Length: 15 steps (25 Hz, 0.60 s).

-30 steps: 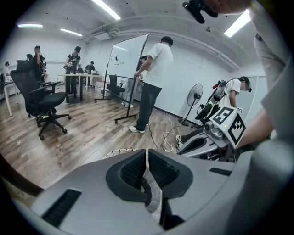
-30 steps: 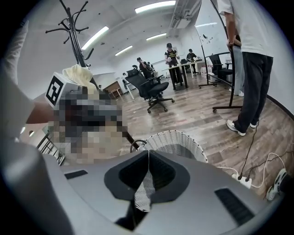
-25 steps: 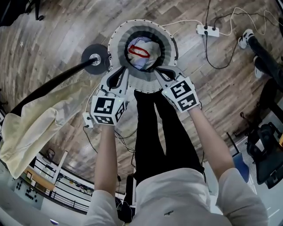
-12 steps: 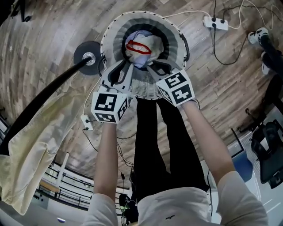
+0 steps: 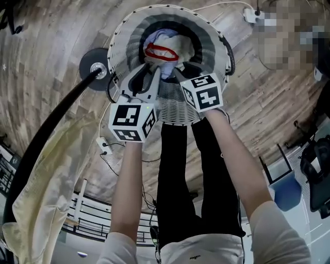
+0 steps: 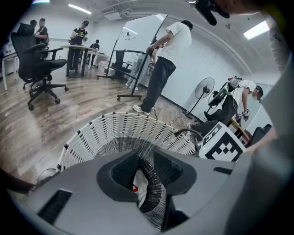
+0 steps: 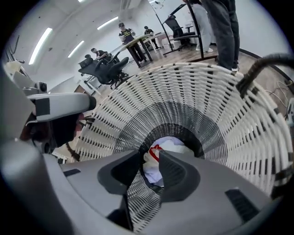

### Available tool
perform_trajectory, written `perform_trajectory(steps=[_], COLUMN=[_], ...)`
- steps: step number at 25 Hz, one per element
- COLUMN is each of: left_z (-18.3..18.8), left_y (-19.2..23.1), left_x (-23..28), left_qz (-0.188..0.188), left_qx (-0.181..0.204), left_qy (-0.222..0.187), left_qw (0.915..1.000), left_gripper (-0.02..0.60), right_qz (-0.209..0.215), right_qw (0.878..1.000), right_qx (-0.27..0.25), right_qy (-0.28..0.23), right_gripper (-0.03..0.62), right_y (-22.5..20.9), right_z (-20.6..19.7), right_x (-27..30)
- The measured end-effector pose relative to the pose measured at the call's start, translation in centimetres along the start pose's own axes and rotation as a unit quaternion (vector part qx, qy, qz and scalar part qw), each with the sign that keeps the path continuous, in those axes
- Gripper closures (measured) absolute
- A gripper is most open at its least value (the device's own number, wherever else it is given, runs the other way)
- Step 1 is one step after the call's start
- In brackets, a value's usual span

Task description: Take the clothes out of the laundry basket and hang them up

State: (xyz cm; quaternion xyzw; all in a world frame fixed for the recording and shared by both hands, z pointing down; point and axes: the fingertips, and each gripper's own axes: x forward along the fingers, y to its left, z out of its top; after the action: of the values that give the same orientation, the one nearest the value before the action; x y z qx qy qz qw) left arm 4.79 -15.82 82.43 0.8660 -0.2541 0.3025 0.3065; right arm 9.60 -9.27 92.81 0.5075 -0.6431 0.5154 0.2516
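The white woven laundry basket (image 5: pixel 216 41) stands on the wood floor below me. A white garment with red trim (image 5: pixel 166 49) lies bunched at its bottom. My left gripper (image 5: pixel 147 78) and right gripper (image 5: pixel 183 73) reach side by side over the basket's near rim, above the garment. Both sets of jaws are opening, and nothing is pressed between them. In the left gripper view the gripper (image 6: pixel 146 172) shows basket weave and a bit of the garment (image 6: pixel 138 187) through its gap. In the right gripper view the gripper (image 7: pixel 148 167) points down at the garment (image 7: pixel 169 146).
A black rack pole (image 5: pixel 46 131) on a round base (image 5: pixel 94 67) runs along the left, with a cream cloth (image 5: pixel 44 191) draped from it. Cables and a power strip (image 5: pixel 252 14) lie on the floor. An office chair (image 5: pixel 315 172) stands at the right. Several people stand across the room.
Both grippers have moved forward over the basket's rim, and the basket now looks closer. Their jaws, shut a second ago, stand apart.
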Motion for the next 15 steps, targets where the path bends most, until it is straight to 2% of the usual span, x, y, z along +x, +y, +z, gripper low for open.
perform_trajectory(steps=[5, 11, 15], left_z=[-2.0, -4.8, -6.7], left_y=[1.9, 3.8, 5.5], left_x=[3.2, 6.5, 9.0], left_qz=[0.018, 0.028, 0.042], left_qx=[-0.045, -0.059, -0.084], left_qy=[0.009, 0.038, 0.051], left_qw=[0.9988, 0.9971, 0.9943], left_gripper=[0.476, 0.472, 0.465], right_qz=[-0.029, -0.049, -0.058], right_qw=[0.999, 0.994, 0.989], right_qx=[0.042, 0.1, 0.134], right_qy=[0.007, 0.011, 0.014], right_gripper=[0.451, 0.447, 0.444], right_y=[-2.2, -4.5, -5.8], right_z=[-1.7, -3.7, -4.8], right_x=[3.1, 6.7, 9.1])
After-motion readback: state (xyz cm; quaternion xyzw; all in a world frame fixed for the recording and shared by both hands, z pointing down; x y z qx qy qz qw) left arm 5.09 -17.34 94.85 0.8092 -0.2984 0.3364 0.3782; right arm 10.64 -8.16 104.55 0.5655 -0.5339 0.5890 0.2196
